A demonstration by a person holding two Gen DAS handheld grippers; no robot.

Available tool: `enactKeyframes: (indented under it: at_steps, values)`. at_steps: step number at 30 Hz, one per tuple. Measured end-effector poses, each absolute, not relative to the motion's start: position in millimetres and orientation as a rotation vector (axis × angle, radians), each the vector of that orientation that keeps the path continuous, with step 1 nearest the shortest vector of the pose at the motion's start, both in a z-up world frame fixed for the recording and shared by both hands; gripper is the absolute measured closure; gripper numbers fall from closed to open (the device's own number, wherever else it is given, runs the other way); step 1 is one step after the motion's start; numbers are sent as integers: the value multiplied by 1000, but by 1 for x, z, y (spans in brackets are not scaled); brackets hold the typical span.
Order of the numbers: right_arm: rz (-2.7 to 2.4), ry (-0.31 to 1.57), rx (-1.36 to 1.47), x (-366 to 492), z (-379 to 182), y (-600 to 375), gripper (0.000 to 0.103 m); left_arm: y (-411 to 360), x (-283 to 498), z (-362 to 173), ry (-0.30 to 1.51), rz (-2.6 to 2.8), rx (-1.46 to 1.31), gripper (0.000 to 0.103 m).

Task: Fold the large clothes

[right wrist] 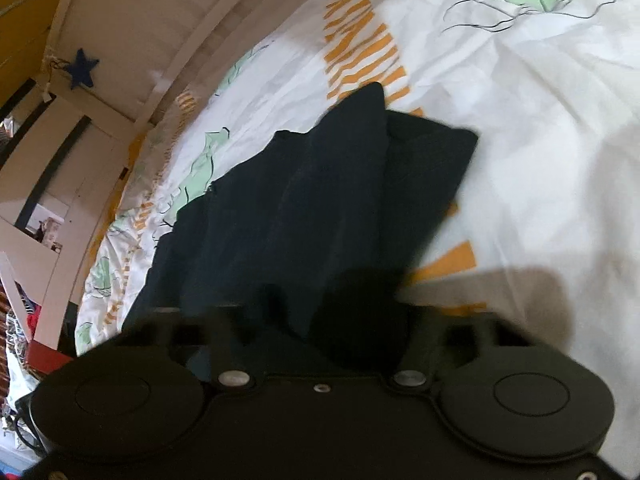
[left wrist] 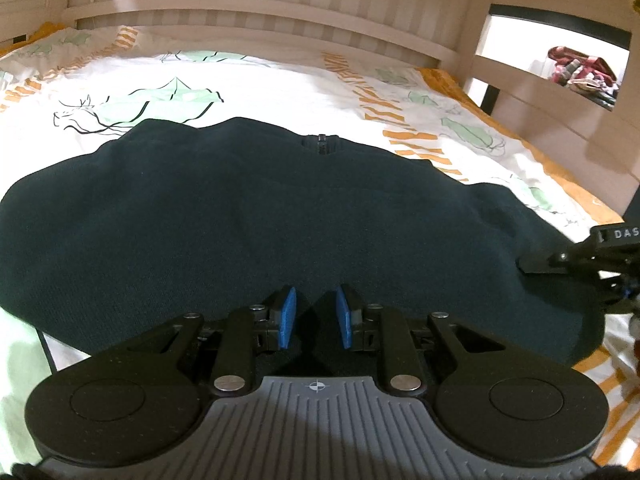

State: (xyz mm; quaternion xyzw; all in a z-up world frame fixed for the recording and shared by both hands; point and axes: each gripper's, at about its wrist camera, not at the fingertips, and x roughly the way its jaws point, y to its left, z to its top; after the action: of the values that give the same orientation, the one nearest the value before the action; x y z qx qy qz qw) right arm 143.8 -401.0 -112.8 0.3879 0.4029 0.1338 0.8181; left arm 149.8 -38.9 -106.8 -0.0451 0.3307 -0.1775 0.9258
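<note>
Left gripper (left wrist: 316,316) pinches near hem of dark zip sweater (left wrist: 256,216), anchoring it on bedsheet (left wrist: 280,80); right gripper (right wrist: 320,320) at sweater's right edge, grip unclear, blurred.

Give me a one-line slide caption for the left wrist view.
Left gripper pinching the near edge of a dark garment spread on a patterned bedsheet.
</note>
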Motion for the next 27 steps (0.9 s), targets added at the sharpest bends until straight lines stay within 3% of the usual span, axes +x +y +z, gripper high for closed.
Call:
enactKeyframes:
  at_steps: [3,6,18,27]
  values:
    - [301,821,802,141,-101,-400,71,-38,150,-107,685,-367,-100,80]
    - [332,776,800,139,-83,-396,73,-35,152,-108,686,-374,-107,80]
    - [482,751,710,176,-5,-332,74,-16,155,-112,688,-400,-244,80]
    - [644,861,584,232,11,-228,74,11,136,-112,692,-387,-308,80]
